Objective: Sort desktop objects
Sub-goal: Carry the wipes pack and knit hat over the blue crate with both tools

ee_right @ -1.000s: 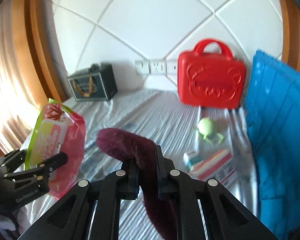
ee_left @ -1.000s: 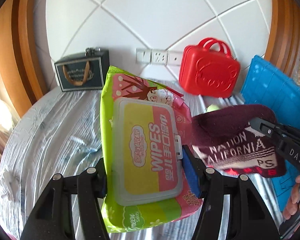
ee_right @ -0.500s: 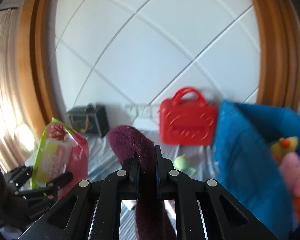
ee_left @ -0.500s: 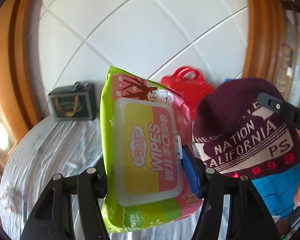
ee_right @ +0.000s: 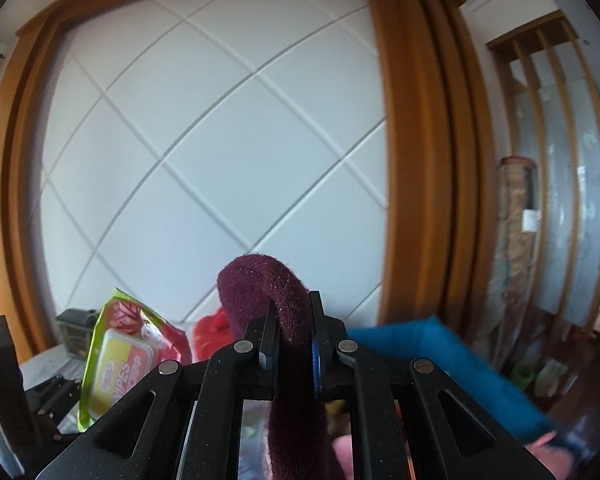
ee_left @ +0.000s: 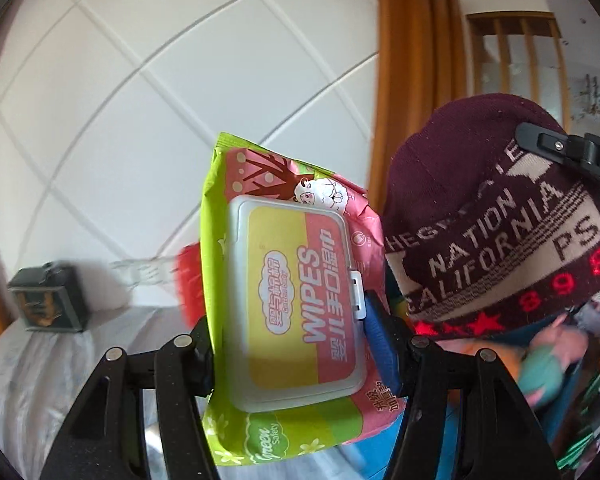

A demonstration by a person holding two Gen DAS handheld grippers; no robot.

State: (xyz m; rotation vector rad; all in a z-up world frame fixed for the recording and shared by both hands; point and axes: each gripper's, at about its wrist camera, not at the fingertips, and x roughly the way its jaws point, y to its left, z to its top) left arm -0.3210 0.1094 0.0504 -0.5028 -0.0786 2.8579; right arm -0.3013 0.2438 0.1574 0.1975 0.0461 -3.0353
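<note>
The left hand-held gripper [ee_left: 296,344] is clamped on a pack of baby wipes [ee_left: 292,304], its two fingers pressing the pack's long sides, the pack standing on end with the lid facing the camera and lifted clear of the worktop [ee_left: 40,368]. The right hand-held gripper [ee_right: 294,344] is closed tight on a maroon knit beanie [ee_right: 268,284], a fold of which bulges up between the fingertips while the rest hangs down below. In the left wrist view the beanie sits at 3 o'clock of the wipes, just beside them, lettered side showing. A small dark box [ee_left: 46,300] stands at 9 o'clock at the back of the worktop; a red case [ee_left: 188,280] peeks from behind the wipes. A blue bin [ee_right: 440,344] lies at 4 o'clock in the right wrist view.
</note>
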